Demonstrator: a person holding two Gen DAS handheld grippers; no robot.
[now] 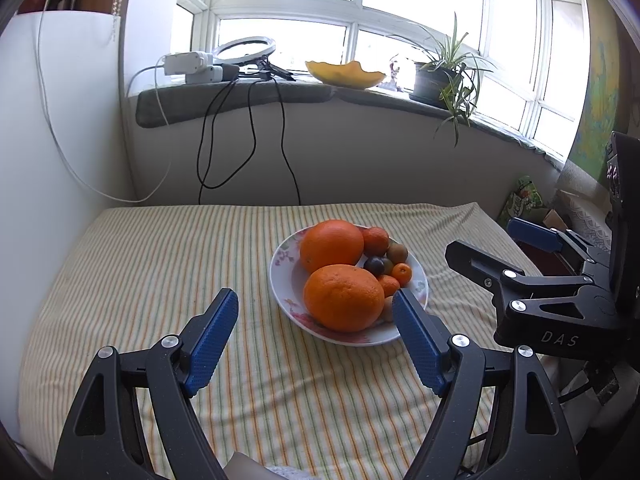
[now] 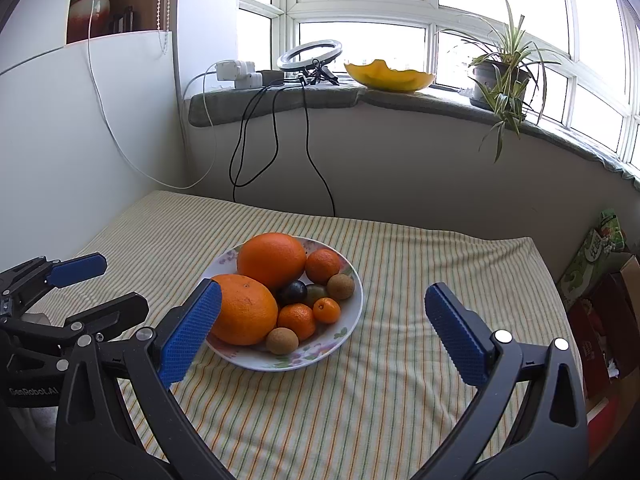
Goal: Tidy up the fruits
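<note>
Two oranges (image 2: 256, 288) are sitting with smaller fruit on the plate (image 2: 340, 336). I am holding the left hand-held gripper (image 1: 316, 340) and right hand-held gripper (image 2: 324, 332) released, gripping nothing.

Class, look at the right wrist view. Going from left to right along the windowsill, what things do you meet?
White power adapters → ring light → yellow melon rind → potted plant.

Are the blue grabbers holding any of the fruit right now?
No. The left hand-held gripper and the right hand-held gripper are both open and empty. All the fruit sits on the plate.
</note>
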